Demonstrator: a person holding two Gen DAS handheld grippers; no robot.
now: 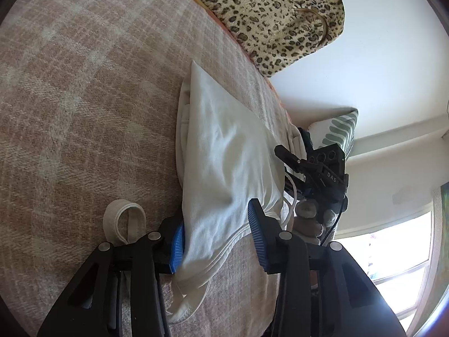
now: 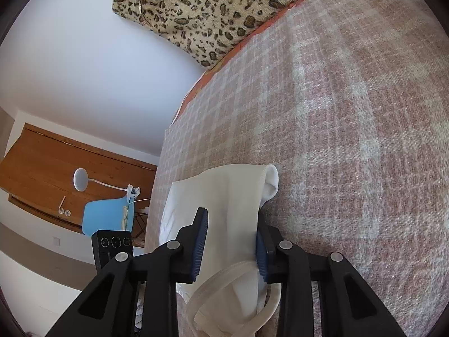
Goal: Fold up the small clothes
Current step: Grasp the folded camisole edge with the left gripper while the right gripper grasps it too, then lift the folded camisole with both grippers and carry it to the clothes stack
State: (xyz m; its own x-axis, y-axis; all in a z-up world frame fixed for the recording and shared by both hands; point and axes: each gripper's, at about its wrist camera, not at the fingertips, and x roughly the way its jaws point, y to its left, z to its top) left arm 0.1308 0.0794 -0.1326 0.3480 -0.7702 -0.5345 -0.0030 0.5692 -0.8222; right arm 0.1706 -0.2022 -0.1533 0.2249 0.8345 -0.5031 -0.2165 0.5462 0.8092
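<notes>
Garment [image 1: 224,151] lies between both gaping tongs — left [image 1: 217,241], right [image 2: 228,247].

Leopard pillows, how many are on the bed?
1. The leopard pillow sits at the far end of the plaid blanket, against the wall, beyond the white garment. More may lie outside these views.

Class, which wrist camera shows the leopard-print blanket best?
The right wrist view: the leopard-print blanket spreads wide across the top, its lower edge visible. The left wrist view shows one end, cut off at the top.
</notes>
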